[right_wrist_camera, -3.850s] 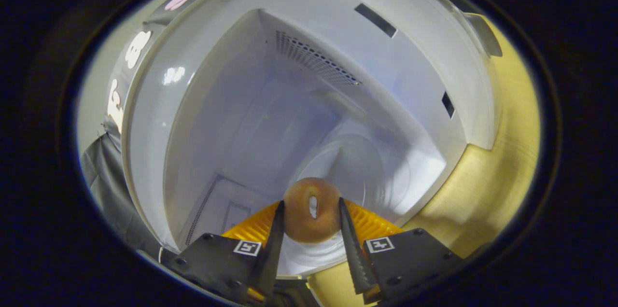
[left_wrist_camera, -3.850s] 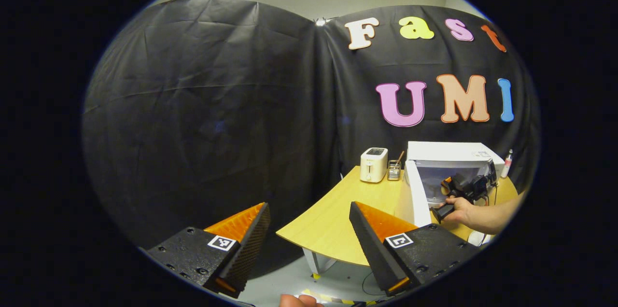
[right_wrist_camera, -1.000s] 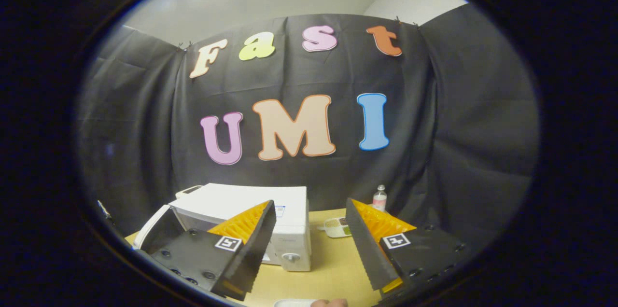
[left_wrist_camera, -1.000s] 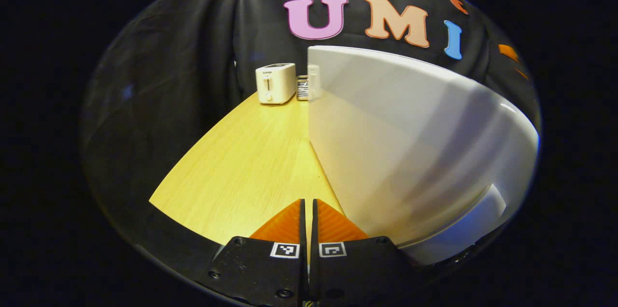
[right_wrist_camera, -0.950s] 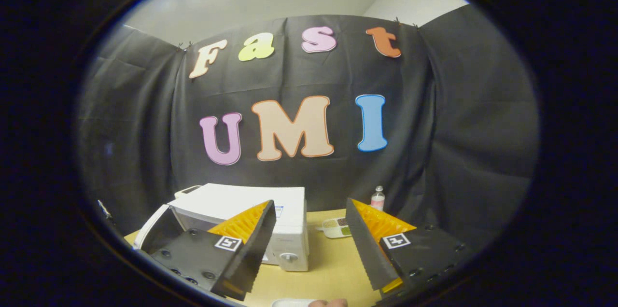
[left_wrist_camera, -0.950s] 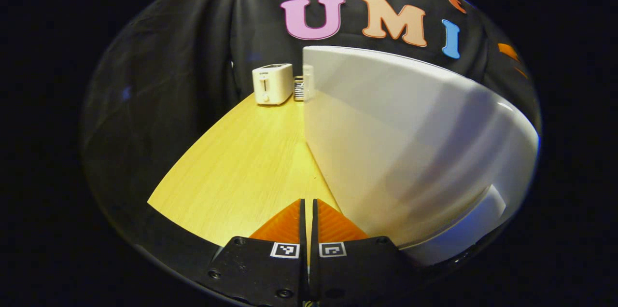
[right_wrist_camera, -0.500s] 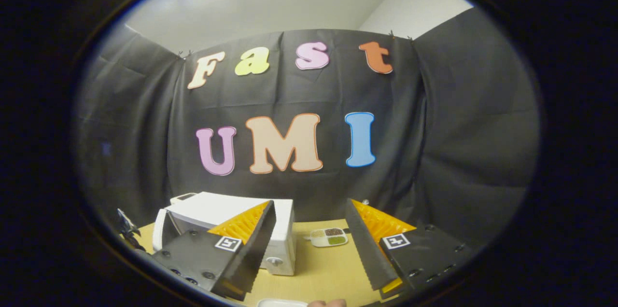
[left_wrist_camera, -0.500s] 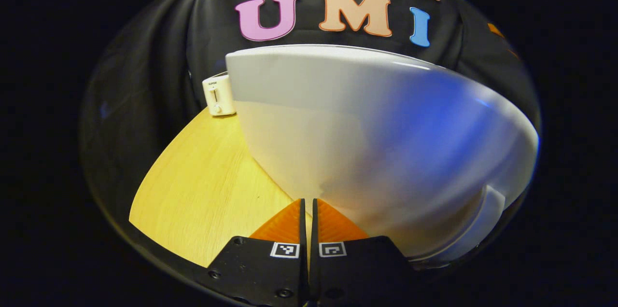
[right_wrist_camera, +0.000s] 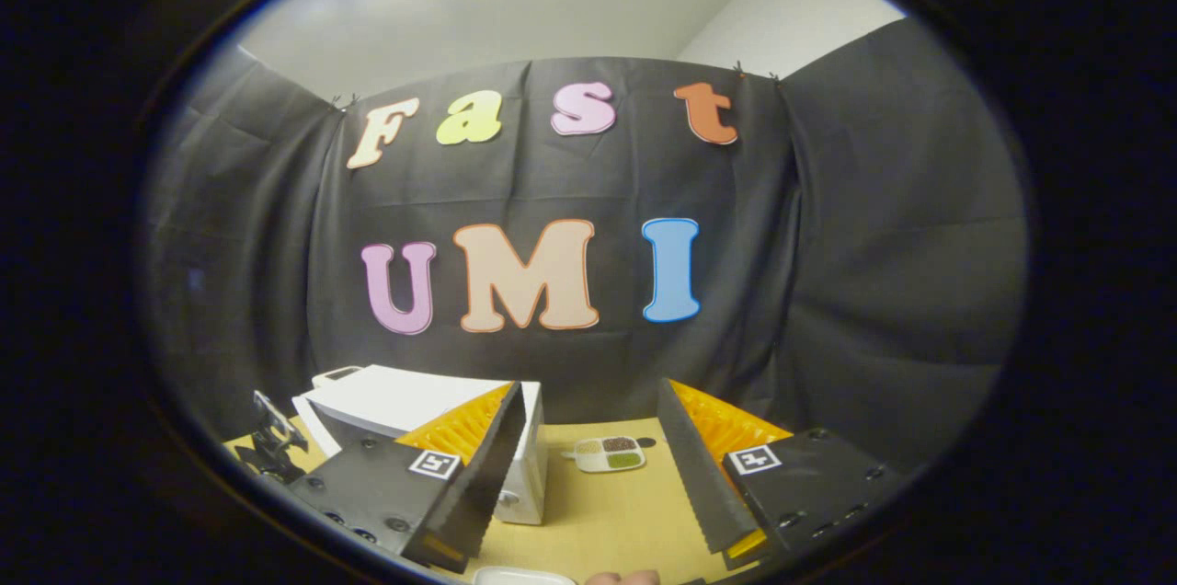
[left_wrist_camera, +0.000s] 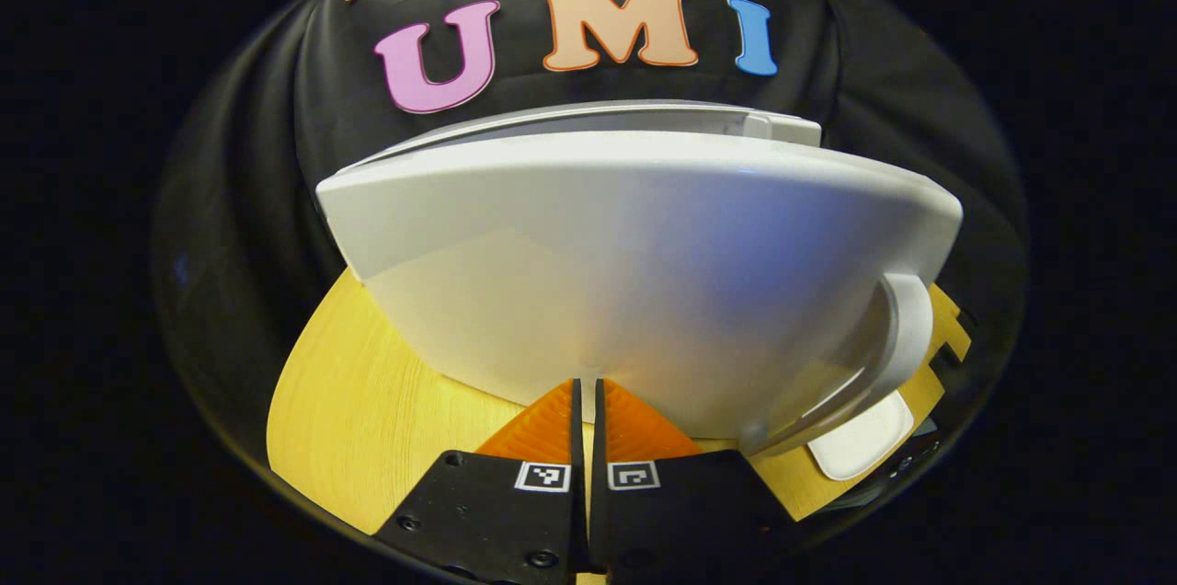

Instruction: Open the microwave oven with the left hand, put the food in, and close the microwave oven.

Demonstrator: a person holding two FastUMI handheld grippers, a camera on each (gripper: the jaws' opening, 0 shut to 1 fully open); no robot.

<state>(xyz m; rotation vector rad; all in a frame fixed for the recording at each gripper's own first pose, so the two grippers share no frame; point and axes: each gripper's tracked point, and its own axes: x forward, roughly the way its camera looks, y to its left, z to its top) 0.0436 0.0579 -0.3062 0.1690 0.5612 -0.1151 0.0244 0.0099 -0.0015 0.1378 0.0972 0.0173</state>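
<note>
Your left claw [left_wrist_camera: 585, 401] is pinched fully together, empty, its tips against the front of the microwave oven [left_wrist_camera: 634, 263] door, which stands on the yellow surface [left_wrist_camera: 368, 419]. Your right claw [right_wrist_camera: 588, 438] is spread wide, empty, well back from the microwave oven, with a small sectioned dish [right_wrist_camera: 609, 453] just right of the oven.

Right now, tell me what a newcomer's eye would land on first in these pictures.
In the left gripper view, the big white microwave door looms close, not quite shut, with the left tool closed against its lower edge. In the right gripper view, the right tool hangs open and empty above the yellow table, with the microwave at lower left and a small divided dish behind.
</note>
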